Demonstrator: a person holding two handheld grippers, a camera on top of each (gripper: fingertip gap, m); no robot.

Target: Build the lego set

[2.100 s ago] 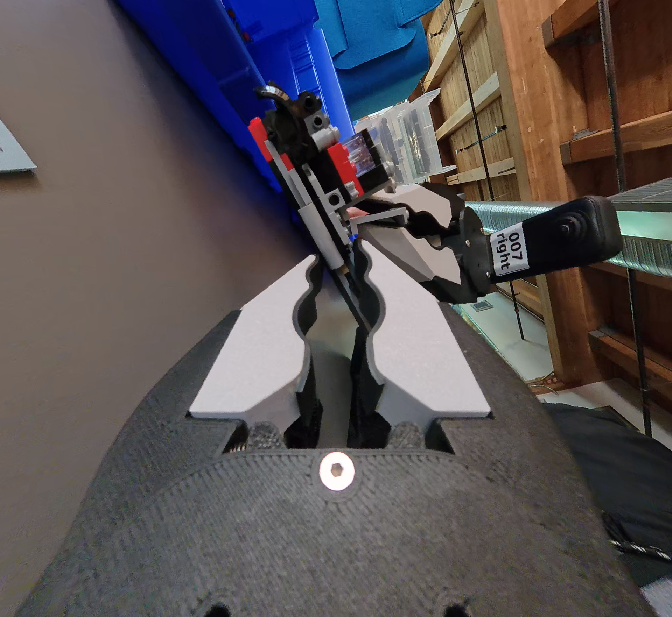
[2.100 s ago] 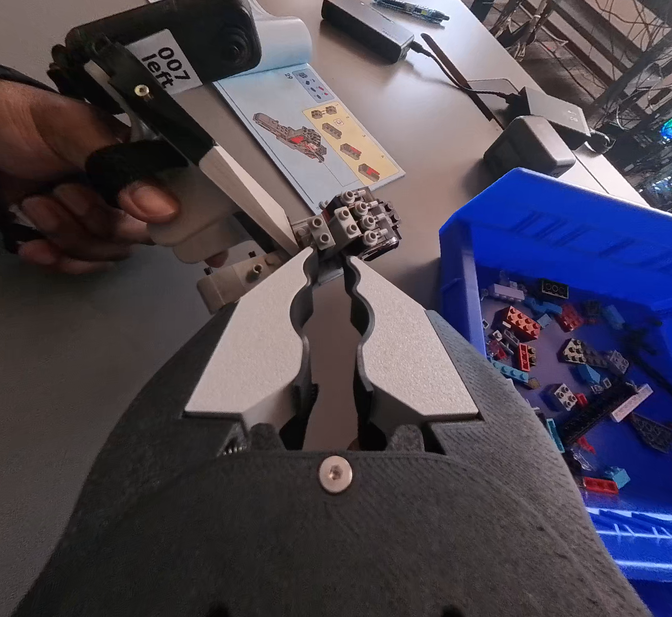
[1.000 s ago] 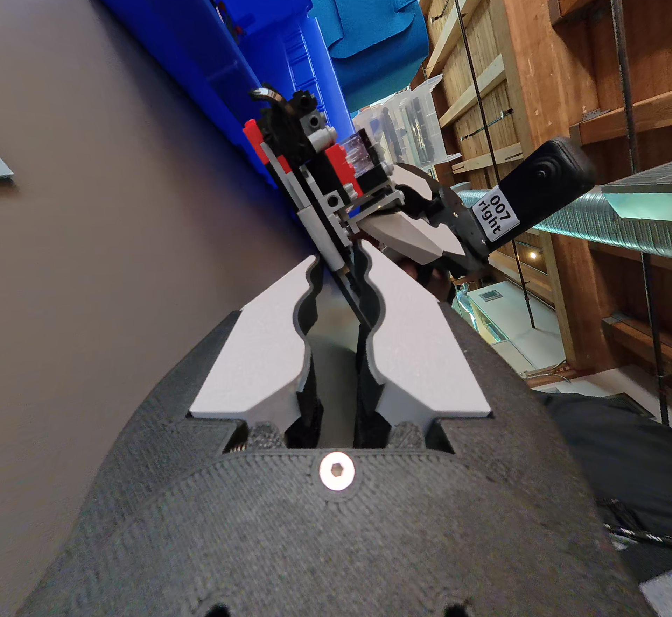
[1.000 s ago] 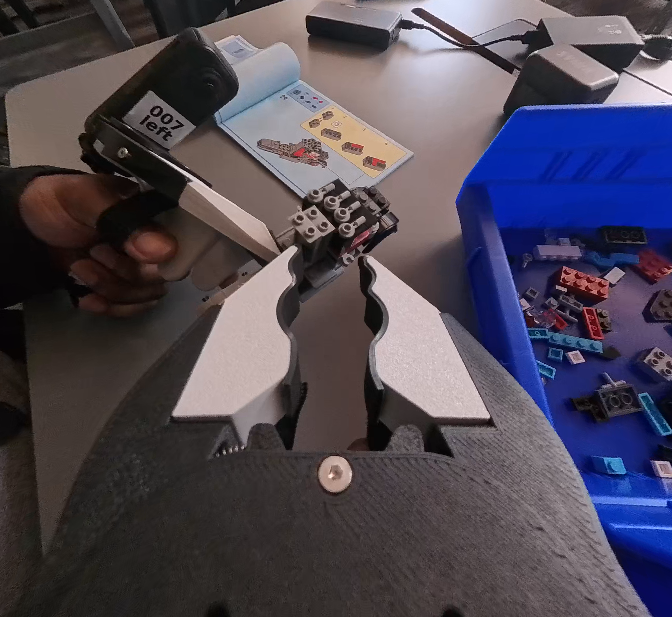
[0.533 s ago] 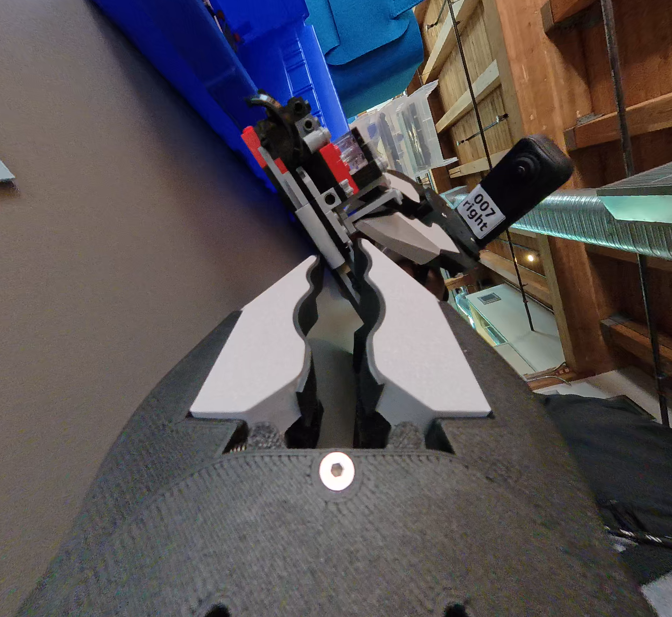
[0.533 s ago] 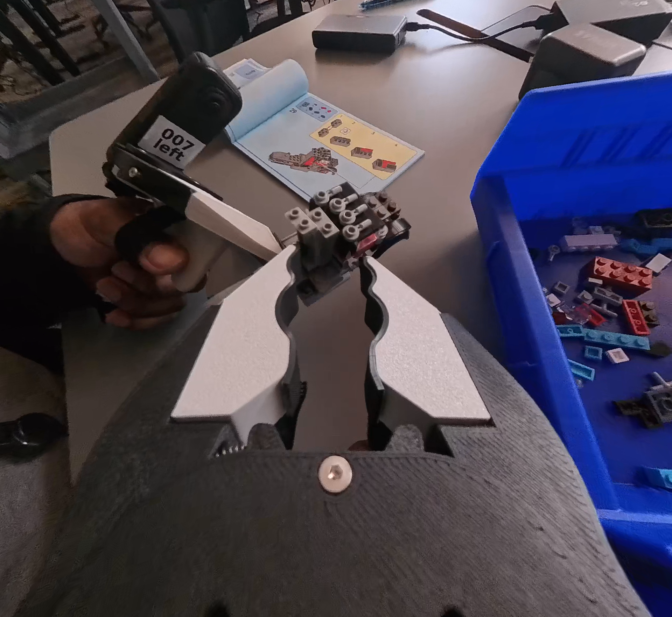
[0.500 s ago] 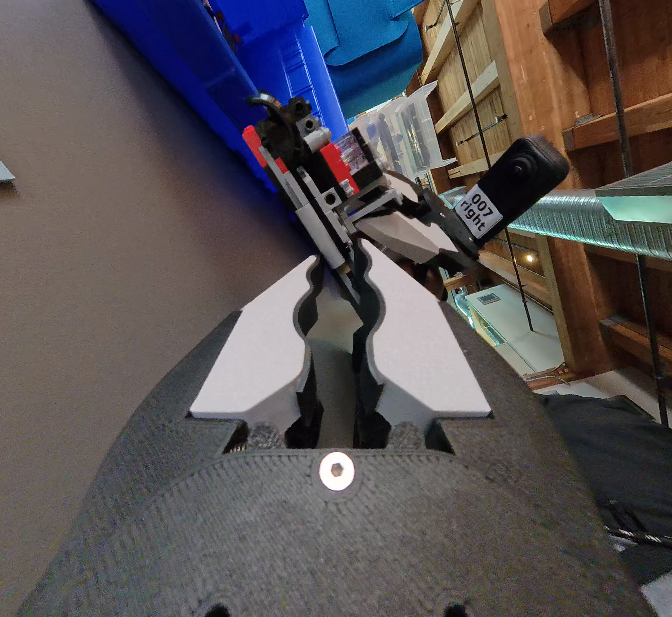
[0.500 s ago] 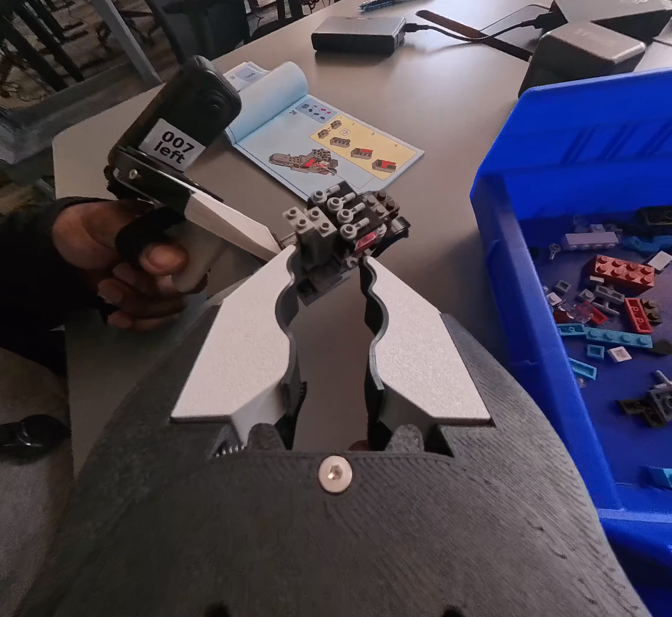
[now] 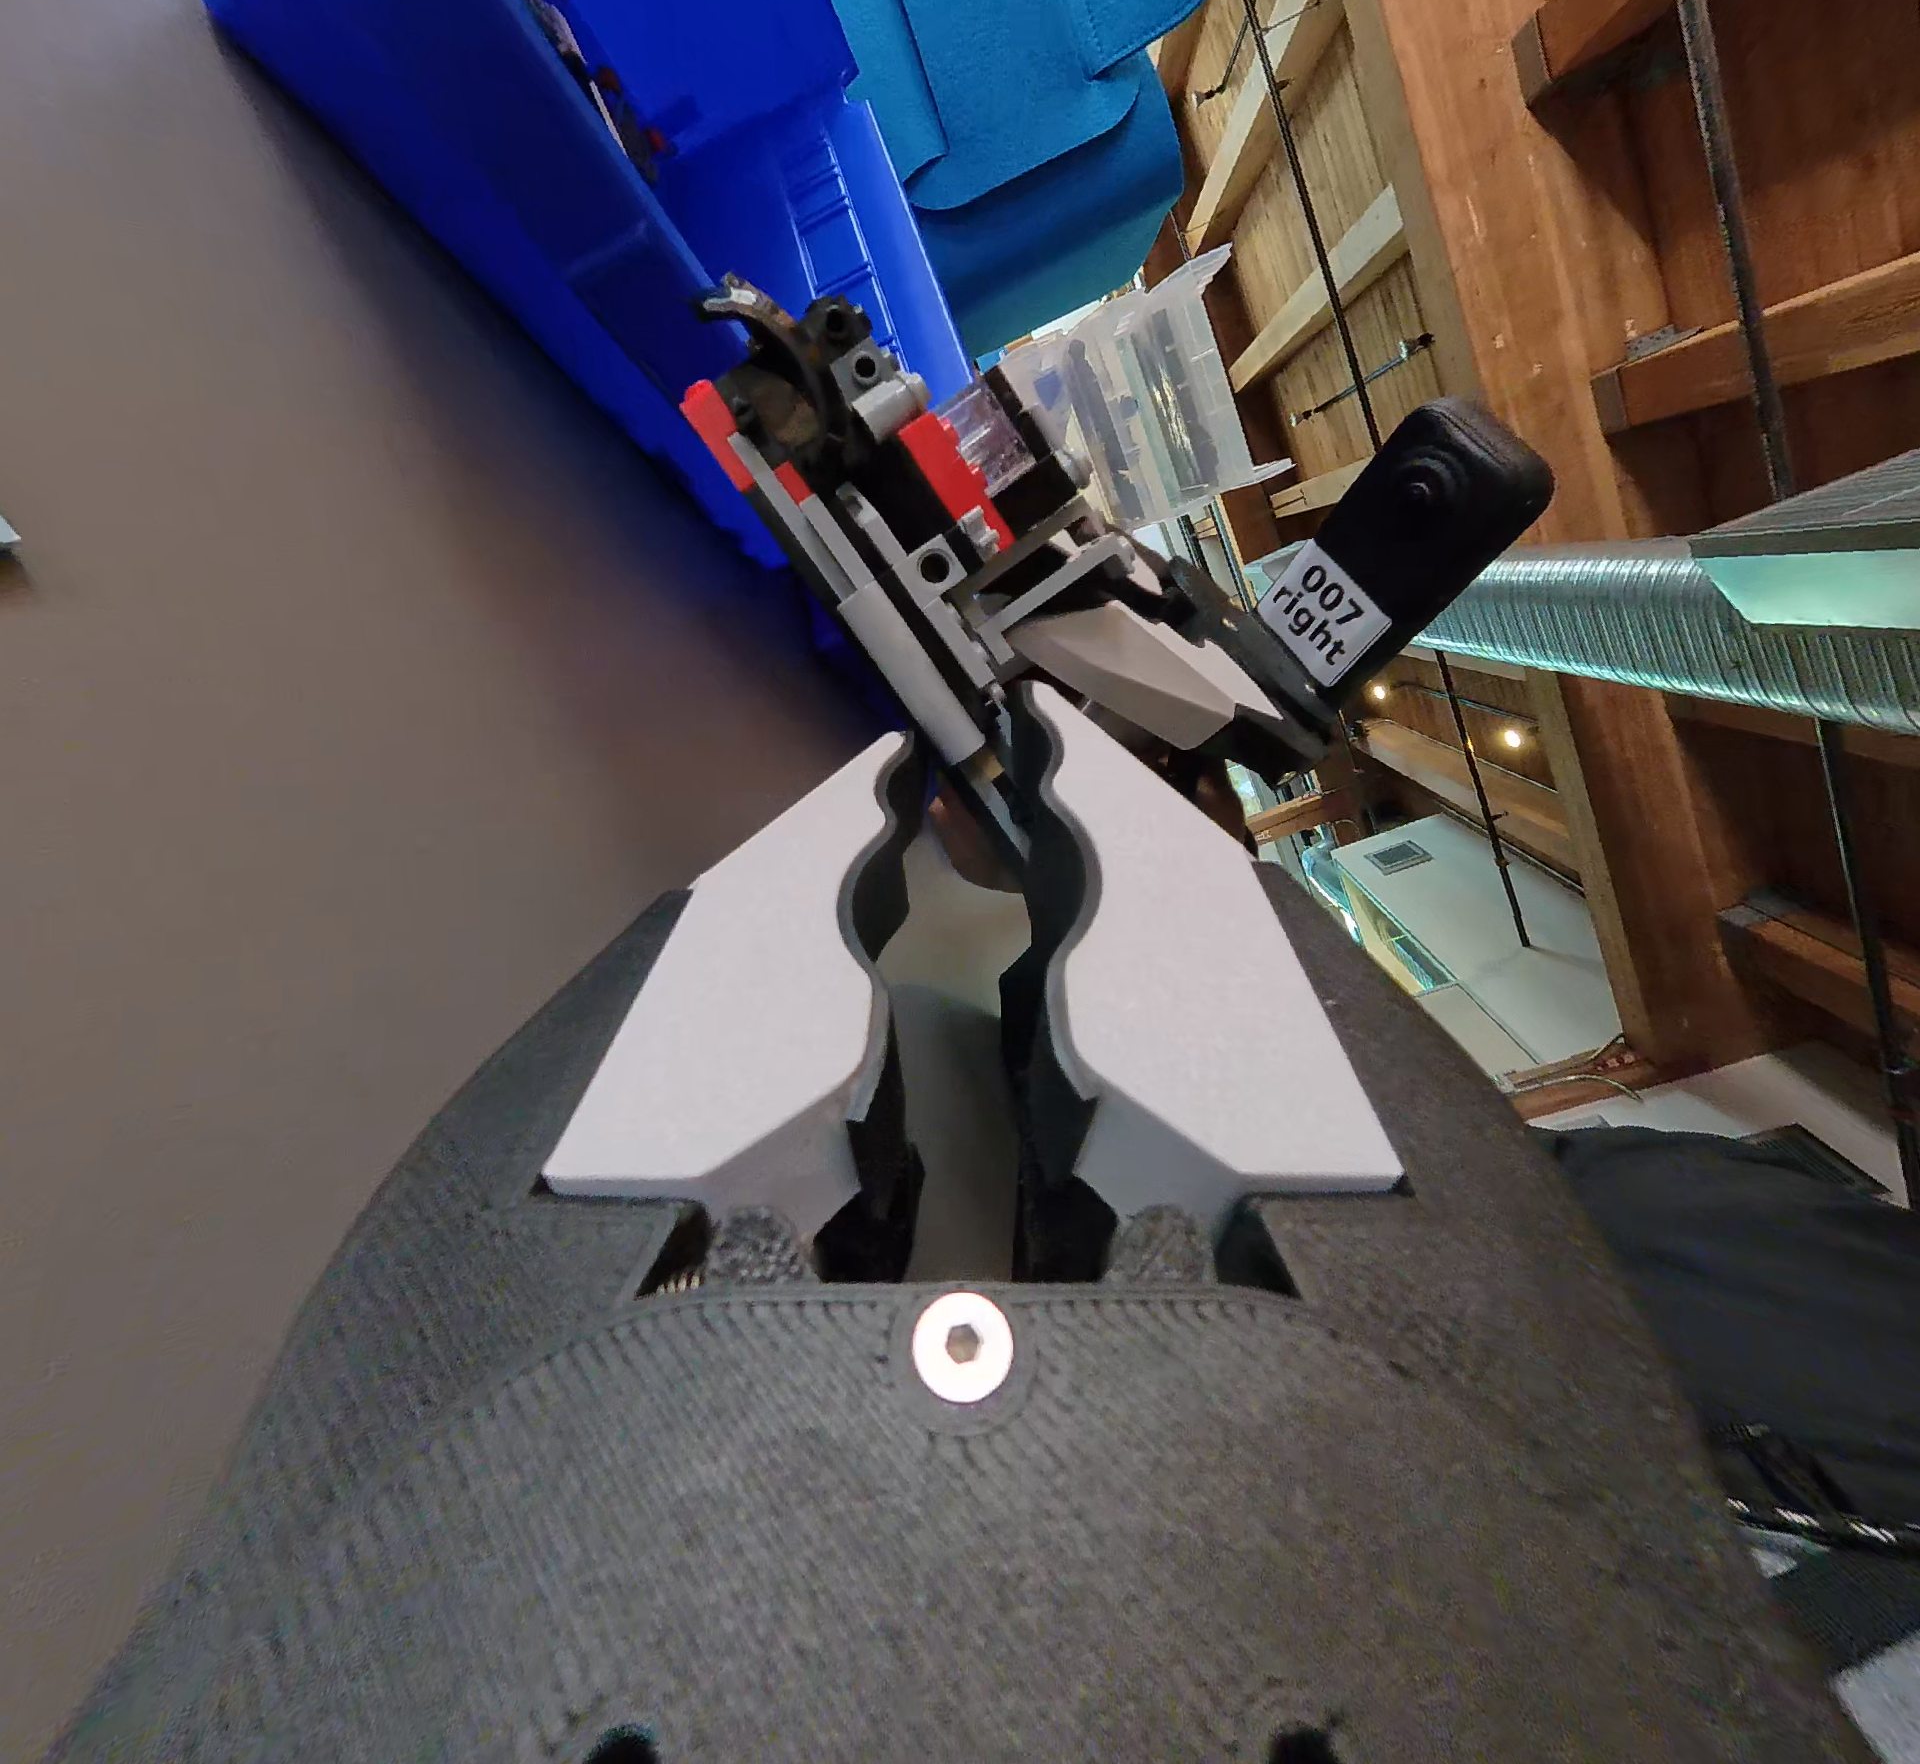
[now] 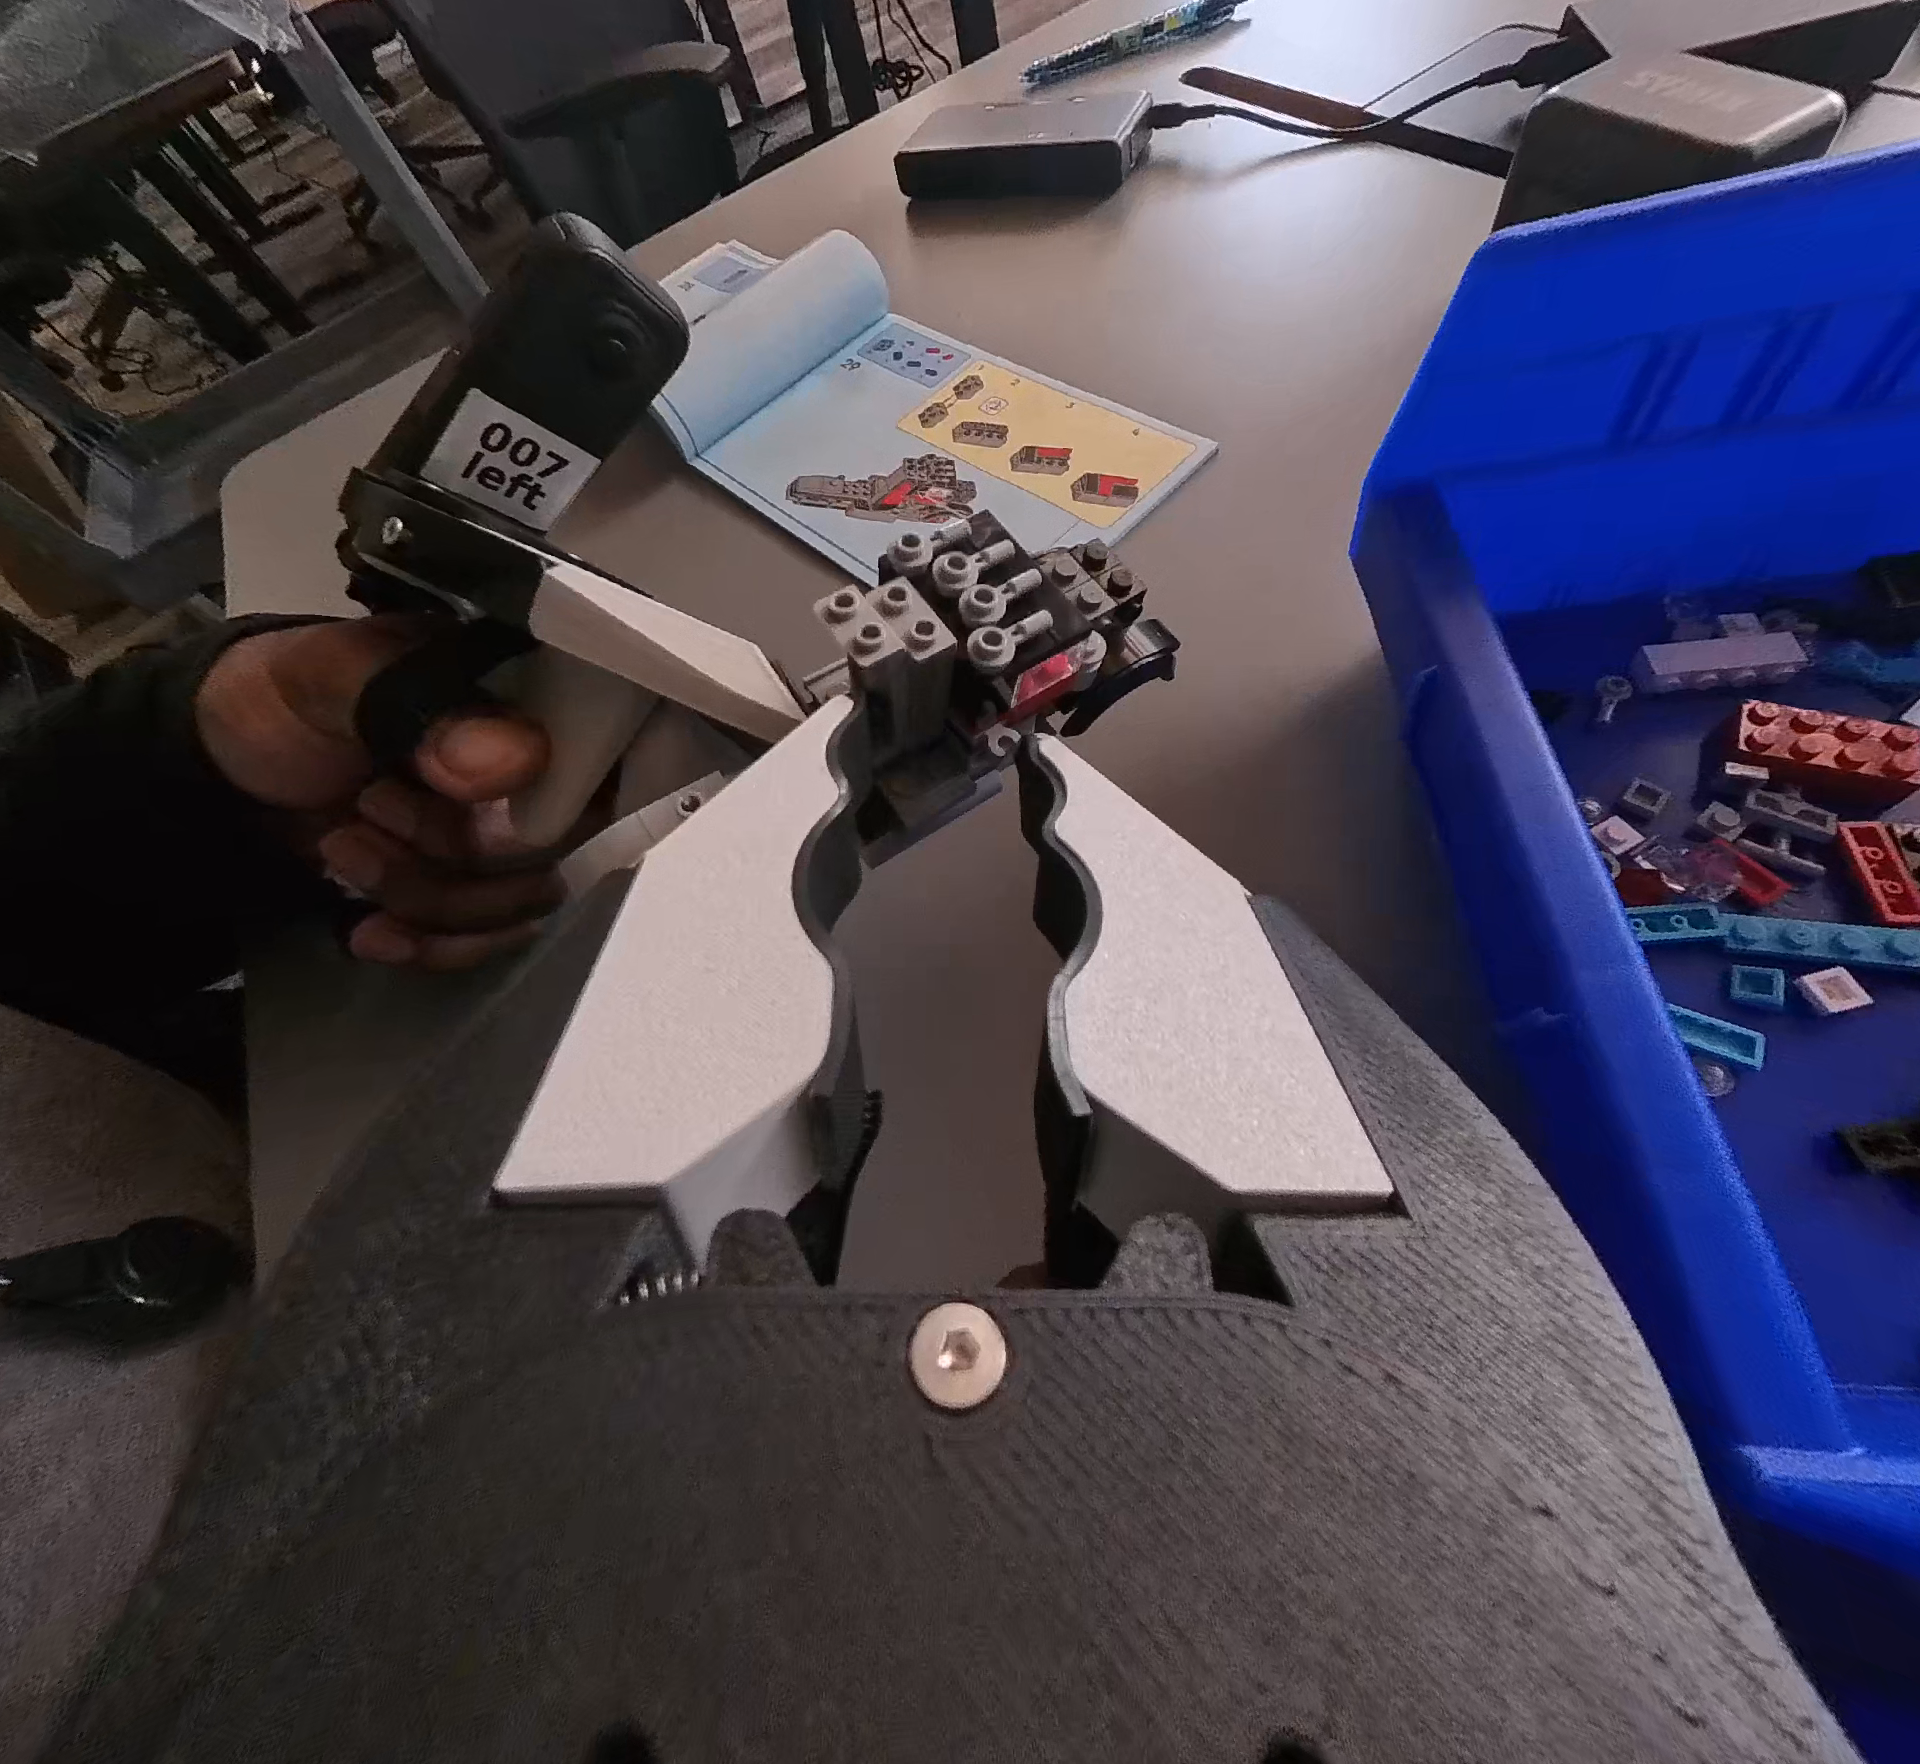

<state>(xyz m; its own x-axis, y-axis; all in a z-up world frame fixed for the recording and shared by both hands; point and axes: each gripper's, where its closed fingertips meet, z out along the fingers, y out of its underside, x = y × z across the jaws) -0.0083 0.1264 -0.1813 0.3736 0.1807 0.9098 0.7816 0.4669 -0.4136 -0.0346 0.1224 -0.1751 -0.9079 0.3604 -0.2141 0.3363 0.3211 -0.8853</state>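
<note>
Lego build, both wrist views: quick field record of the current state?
model: partly built lego model, grey, black and red, held above the table
left gripper: shut on the model's lower edge
right gripper: jaws either side of the model's base; firm grip not clear
loose bricks: in the blue bin, right of the model
instruction booklet: open on the table behind the model

The left gripper [image 9: 971, 758] sits centre frame in its own view, fingers nearly together, clamping. The right gripper [image 10: 935, 758] sits centre frame with fingers parted. A hand [image 10: 384, 769] at mid-left squeezes the left gripper's handle.
</note>
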